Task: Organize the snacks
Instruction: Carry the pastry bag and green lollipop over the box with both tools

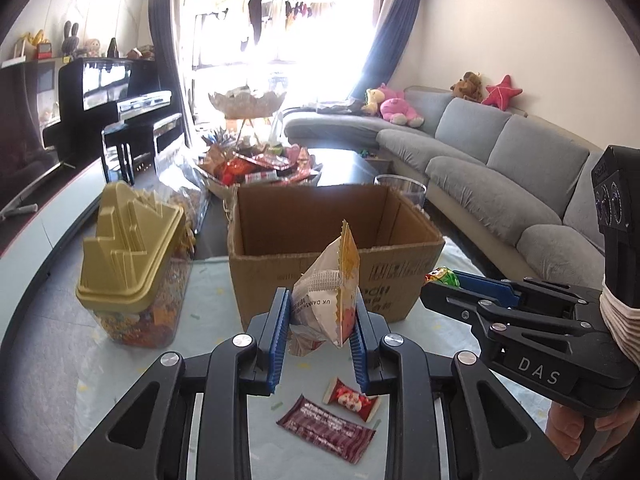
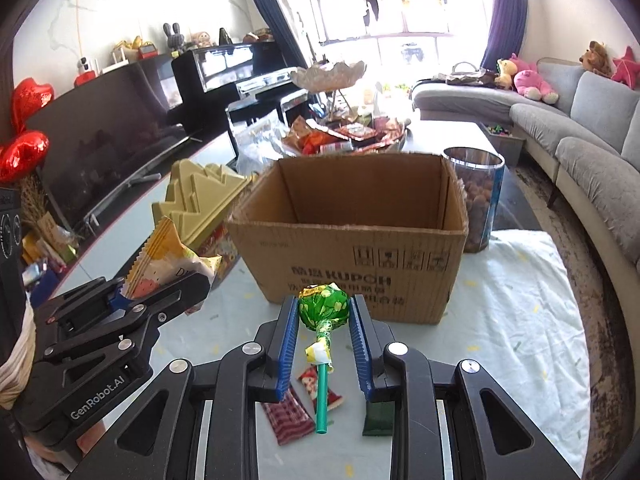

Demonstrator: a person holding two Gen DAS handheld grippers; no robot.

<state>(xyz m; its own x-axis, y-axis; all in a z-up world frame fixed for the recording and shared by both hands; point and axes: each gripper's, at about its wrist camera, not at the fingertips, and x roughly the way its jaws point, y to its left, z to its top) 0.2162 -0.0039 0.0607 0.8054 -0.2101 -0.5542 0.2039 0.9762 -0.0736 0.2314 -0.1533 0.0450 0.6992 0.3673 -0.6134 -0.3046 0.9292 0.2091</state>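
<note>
Snack one, a white and orange crinkle-edged foil packet [image 1: 326, 296], stands upright with its long axis vertical, clamped between the left gripper [image 1: 320, 344] fingers above the tabletop [image 1: 60, 360]. Snack two, a green foil-wrapped lollipop [image 2: 324, 306], points its head at the open brown cardboard box [image 2: 352, 248] and its green stick back toward the camera, pinched by the right gripper [image 2: 325, 344]. Two loose snacks lie below: one maroon wrapper [image 1: 326, 434] and one red-and-white candy [image 1: 352, 398].
</note>
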